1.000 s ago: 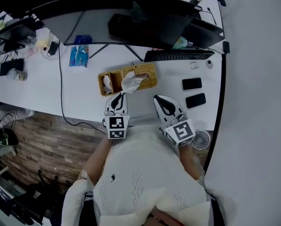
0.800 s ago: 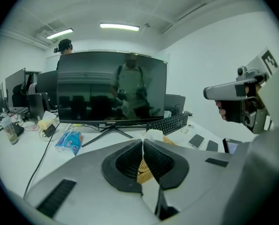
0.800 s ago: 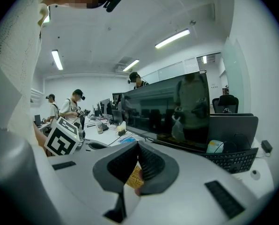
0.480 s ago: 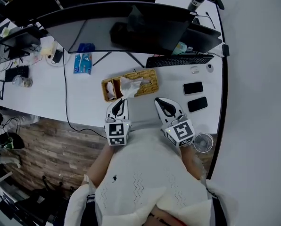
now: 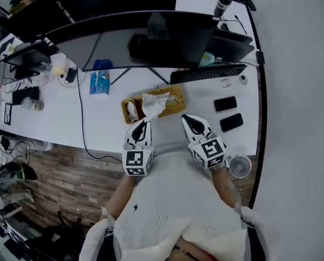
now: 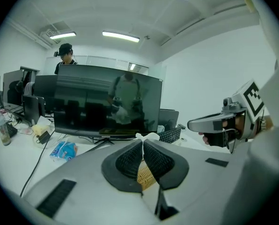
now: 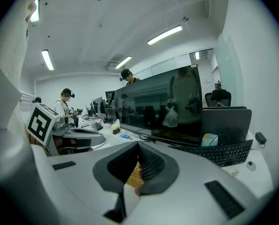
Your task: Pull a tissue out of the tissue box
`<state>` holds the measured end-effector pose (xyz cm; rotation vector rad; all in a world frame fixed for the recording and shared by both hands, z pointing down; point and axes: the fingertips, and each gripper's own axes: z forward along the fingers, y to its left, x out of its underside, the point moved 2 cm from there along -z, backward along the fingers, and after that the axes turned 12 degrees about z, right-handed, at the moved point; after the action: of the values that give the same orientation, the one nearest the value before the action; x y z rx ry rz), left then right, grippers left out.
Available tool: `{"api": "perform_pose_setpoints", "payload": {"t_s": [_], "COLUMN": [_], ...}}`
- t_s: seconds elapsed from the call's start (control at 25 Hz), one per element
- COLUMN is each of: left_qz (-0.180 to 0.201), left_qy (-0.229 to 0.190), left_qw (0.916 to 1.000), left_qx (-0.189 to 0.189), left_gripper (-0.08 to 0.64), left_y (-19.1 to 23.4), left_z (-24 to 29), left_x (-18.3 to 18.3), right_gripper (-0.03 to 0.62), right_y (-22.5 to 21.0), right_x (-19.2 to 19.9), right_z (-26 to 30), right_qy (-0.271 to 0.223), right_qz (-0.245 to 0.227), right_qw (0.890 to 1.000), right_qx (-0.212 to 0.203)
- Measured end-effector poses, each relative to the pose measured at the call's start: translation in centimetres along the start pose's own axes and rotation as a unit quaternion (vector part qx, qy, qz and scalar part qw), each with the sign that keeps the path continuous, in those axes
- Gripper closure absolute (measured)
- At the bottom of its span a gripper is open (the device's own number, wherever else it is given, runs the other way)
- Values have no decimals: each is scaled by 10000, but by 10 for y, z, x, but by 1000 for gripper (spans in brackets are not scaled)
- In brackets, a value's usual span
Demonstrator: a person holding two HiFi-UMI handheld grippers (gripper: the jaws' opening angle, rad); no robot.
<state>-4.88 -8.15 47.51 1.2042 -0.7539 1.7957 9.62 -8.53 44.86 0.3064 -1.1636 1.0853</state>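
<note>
A woven yellow tissue box lies on the white desk in front of the monitor. A white tissue rises from its slot toward me. My left gripper is shut on the tissue's near end. In the left gripper view a white tip of tissue pokes out above the closed left gripper, with the tissue box showing below. My right gripper hovers just right of the box, shut and holding nothing. In the right gripper view the right gripper stands over the tissue box.
A large monitor and a keyboard stand behind the box. Two phones lie to the right, and a small fan sits at the near right corner. A blue packet and a black cable lie to the left.
The left gripper has drawn back toward me with the tissue, which now stands further out of the box. The right gripper has kept its place beside the box.
</note>
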Motion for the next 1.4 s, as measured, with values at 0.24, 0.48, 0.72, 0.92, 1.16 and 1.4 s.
{"api": "perform_pose_setpoints", "payload": {"t_s": [0.24,0.48,0.72,0.92,1.16,1.4], "left_qz": [62,38,28,163,249,335], "left_qy": [-113,-356,-721,-1066,-1382,-1645], "left_qw": [9999,9993,9974,9942,9901,9856], "left_qx": [50,112,89,41,-37,-200], "left_gripper": [541,541,541,541,541,541], "left_y": [-1,-1,8,14,24,36], "left_z": [-3,0,-7,-9,-18,-28], "left_x": [-10,-27,-61,-93,-121,-143], "right_gripper": [591,591,591,591,591,591], "right_y": [2,3,11,13,13,15], "right_x": [-11,-31,-62,-88,-112,-130], "right_z": [-3,-14,-27,-36,-47,-55], "right_qy": [-75,-342,-637,-899,-1164,-1336], "right_qz": [-32,-72,-199,-380,-382,-555], "right_qw": [9999,9993,9975,9951,9924,9895], "right_qx": [-91,-147,-219,-177,-88,-29]}}
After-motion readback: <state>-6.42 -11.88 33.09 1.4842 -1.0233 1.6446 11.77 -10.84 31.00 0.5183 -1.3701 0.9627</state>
